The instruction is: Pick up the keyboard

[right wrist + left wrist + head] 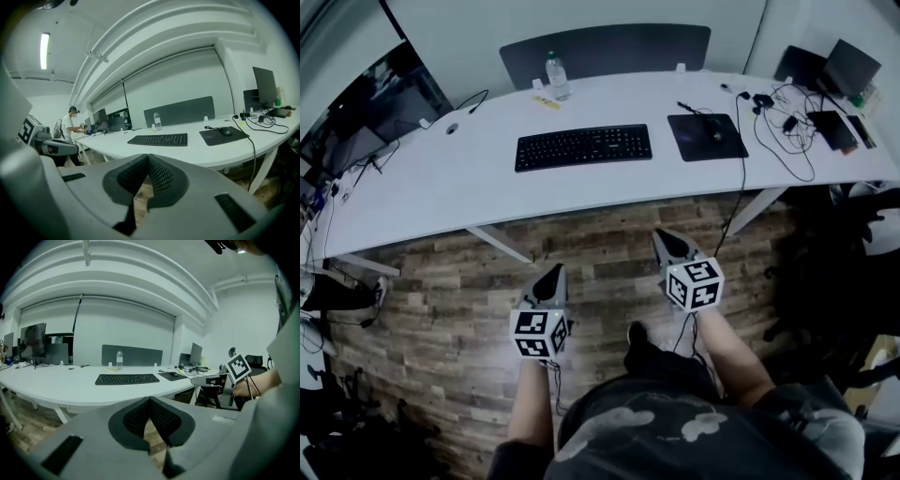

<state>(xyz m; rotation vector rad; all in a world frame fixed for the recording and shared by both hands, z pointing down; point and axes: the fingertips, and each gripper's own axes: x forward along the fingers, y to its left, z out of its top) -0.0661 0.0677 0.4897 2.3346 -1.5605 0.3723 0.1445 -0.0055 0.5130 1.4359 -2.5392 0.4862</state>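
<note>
The left gripper and the right gripper are held out side by side, low over the wood-plank floor. Both pairs of jaws are pressed together with nothing between them. In each gripper view the dark ribbed pads meet in a point.

Ahead of both sets of tips, and well apart from them, runs the front edge of a long white desk. The black keyboard lies flat on it beyond that edge, untouched. It sits slightly left of the left jaws' line and almost straight beyond the right jaws.

Ahead and to the right of the right jaws lies a black mouse pad with a mouse on it. Further right is a tangle of cables.

Beyond the keyboard, a clear water bottle stands upright. Behind it, a dark partition panel rises along the desk's far edge.
</note>
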